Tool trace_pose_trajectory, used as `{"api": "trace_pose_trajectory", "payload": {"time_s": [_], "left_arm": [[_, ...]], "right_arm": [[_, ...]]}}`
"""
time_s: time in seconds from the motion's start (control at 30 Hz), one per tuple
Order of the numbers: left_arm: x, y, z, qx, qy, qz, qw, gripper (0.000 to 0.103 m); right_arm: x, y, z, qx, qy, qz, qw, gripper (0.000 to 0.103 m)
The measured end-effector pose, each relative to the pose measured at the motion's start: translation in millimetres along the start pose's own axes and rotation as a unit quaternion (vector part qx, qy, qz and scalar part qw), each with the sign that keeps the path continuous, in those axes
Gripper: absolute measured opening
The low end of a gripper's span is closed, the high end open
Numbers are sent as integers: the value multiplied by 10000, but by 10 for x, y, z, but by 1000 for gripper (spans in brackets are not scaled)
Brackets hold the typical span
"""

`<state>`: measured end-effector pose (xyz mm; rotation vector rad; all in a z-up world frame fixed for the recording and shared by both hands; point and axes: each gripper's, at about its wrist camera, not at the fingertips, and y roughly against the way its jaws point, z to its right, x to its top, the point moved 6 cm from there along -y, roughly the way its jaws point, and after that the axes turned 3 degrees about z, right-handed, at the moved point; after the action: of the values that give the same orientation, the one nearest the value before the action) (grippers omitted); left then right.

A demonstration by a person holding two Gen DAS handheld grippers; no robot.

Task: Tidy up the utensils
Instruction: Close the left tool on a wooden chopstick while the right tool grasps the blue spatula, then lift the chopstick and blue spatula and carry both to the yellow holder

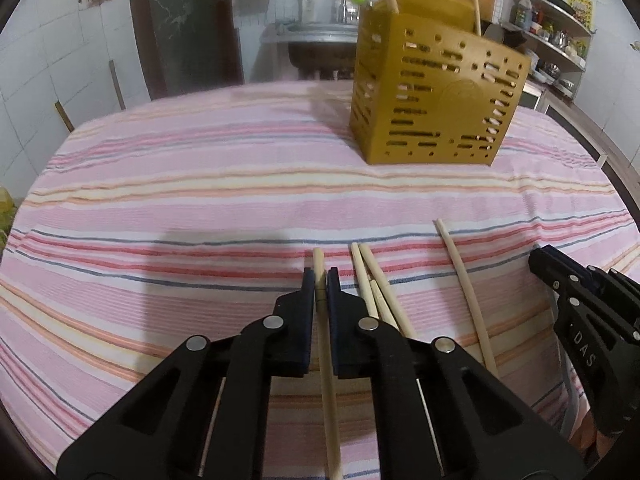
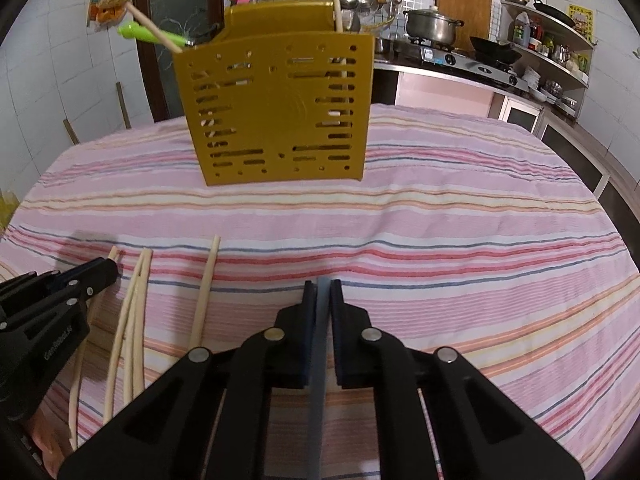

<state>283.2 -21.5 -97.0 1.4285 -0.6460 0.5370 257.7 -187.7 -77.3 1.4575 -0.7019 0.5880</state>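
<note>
The left gripper (image 1: 320, 276) pinches a pale wooden chopstick (image 1: 325, 344) between its pressed-in jaws; the stick runs lengthwise through the gap, its blunt tip poking just past the fingertips, its other end passing back under the gripper toward the near edge of the tabletop. The right gripper (image 2: 324, 288) has its jaws pressed together on a thin, flat grey-blue strip (image 2: 318, 380) that lies along the gap and reaches as far as the fingertips; what kind of utensil it is I cannot tell.

On the striped pink tablecloth (image 1: 200, 200), just right of the left gripper, lies a loose bunch of chopsticks (image 1: 374, 284), overlapping one another, and beyond them a single, slightly curved chopstick (image 1: 466, 296) on its own. All are light, unpainted wood, and they lie near the near edge, between the two grippers.

A mustard-yellow utensil holder (image 2: 276, 108) with slotted and holed walls stands upright toward the far edge of the tabletop. Chopsticks (image 2: 338, 4) stick up out of it, one leaning out to the left, beside a bright green handle (image 2: 138, 31) that also slants out of its left side
</note>
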Motion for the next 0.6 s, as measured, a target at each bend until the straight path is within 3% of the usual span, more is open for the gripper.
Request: {"api": "trace_pose_trajectory", "payload": {"time_s": [0.4, 0.6], "left_arm": [[159, 440, -176, 41, 225, 740, 9970, 5], [238, 720, -259, 106, 282, 1269, 9915, 5]], "right_arm": [[181, 364, 77, 69, -128, 861, 9962, 8], [268, 566, 104, 57, -127, 1368, 9905, 8]]}}
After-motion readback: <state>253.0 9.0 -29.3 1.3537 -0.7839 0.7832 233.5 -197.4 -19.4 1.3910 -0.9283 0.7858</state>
